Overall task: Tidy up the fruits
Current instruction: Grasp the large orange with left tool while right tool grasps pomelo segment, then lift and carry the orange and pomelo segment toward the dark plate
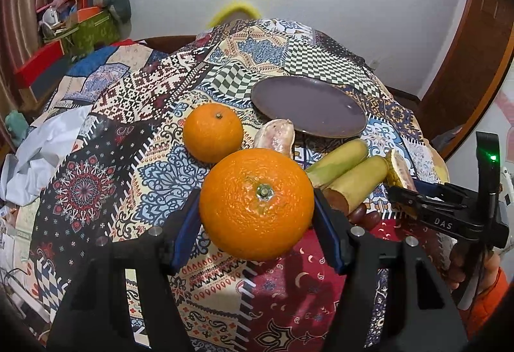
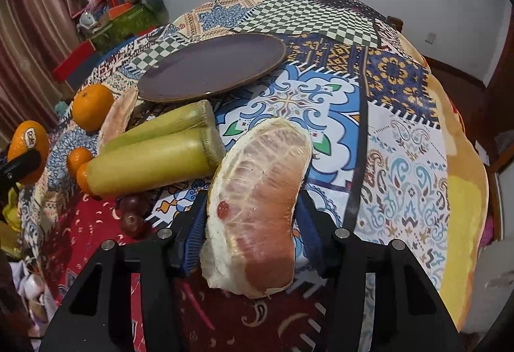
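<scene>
Two claws clamped: left (image 1: 257,204) on orange (image 1: 256,203) stickered perhaps "Dole", right (image 2: 252,220) on pomelo wedge (image 2: 257,207).

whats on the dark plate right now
Nothing shows on the dark plate: its face is bare in both views. The near rim is partly hidden behind a pomelo wedge, so what lies under that edge cannot be seen.

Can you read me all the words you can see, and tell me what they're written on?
"DAS": white letters on the black body of the right hand-held gripper, seen from the left wrist.
"Dole": sticker on the big orange at the left edge of the right wrist view; small, but it reads so.
Nothing else is readable.
</scene>
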`<state>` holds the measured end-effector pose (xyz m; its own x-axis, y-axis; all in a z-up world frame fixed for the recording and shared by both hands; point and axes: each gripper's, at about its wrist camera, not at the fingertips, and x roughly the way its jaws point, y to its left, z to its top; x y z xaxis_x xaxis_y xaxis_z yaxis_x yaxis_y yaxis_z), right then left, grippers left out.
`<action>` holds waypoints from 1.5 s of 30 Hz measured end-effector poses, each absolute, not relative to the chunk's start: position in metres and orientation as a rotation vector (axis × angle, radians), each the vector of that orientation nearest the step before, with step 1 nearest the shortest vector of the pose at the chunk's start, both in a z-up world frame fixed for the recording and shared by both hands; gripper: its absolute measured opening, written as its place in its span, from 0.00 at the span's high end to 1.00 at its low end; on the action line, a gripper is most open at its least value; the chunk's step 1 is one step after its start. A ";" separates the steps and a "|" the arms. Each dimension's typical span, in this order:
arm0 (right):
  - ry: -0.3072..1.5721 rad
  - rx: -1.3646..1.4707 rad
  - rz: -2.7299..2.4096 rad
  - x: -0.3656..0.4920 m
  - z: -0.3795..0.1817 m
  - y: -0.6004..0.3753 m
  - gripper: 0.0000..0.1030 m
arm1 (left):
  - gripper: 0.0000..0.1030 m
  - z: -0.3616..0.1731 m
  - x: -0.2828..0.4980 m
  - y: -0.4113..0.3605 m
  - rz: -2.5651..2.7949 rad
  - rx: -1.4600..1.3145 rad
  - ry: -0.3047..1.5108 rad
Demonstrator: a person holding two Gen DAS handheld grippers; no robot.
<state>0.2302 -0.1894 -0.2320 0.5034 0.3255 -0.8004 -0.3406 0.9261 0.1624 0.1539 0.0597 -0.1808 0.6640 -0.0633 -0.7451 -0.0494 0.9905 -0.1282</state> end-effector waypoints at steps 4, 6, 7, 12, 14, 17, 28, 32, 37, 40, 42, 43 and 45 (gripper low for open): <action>0.939 -0.010 0.397 0.227 -0.222 -0.194 0.52 | 0.37 -0.173 0.155 0.058 -0.016 -0.144 0.827; 0.921 -0.013 0.396 0.225 -0.214 -0.195 0.52 | 0.37 -0.169 0.156 0.056 -0.019 -0.144 0.819; 0.908 -0.014 0.398 0.225 -0.209 -0.195 0.52 | 0.37 -0.167 0.158 0.055 -0.021 -0.143 0.814; 0.846 -0.021 0.409 0.224 -0.187 -0.192 0.52 | 0.37 -0.153 0.165 0.049 -0.031 -0.125 0.781; 0.820 -0.021 0.420 0.226 -0.177 -0.190 0.52 | 0.37 -0.147 0.169 0.046 -0.036 -0.118 0.765; 0.783 -0.030 0.427 0.229 -0.165 -0.186 0.52 | 0.37 -0.140 0.175 0.042 -0.045 -0.112 0.746; 0.697 -0.051 0.446 0.243 -0.141 -0.175 0.52 | 0.37 -0.123 0.206 0.026 -0.077 -0.103 0.695; 0.678 -0.058 0.448 0.253 -0.137 -0.171 0.52 | 0.37 -0.117 0.222 0.026 -0.079 -0.102 0.678; 0.666 -0.063 0.445 0.266 -0.135 -0.167 0.52 | 0.37 -0.113 0.243 0.028 -0.070 -0.100 0.664; 0.667 -0.065 0.451 0.275 -0.137 -0.164 0.52 | 0.37 -0.115 0.252 0.030 -0.062 -0.100 0.662; 0.667 -0.065 0.453 0.280 -0.138 -0.162 0.52 | 0.37 -0.117 0.259 0.031 -0.057 -0.100 0.664; 0.666 -0.067 0.454 0.284 -0.138 -0.161 0.52 | 0.37 -0.117 0.262 0.033 -0.056 -0.102 0.666; 0.664 -0.068 0.457 0.289 -0.139 -0.159 0.52 | 0.37 -0.120 0.268 0.035 -0.055 -0.104 0.671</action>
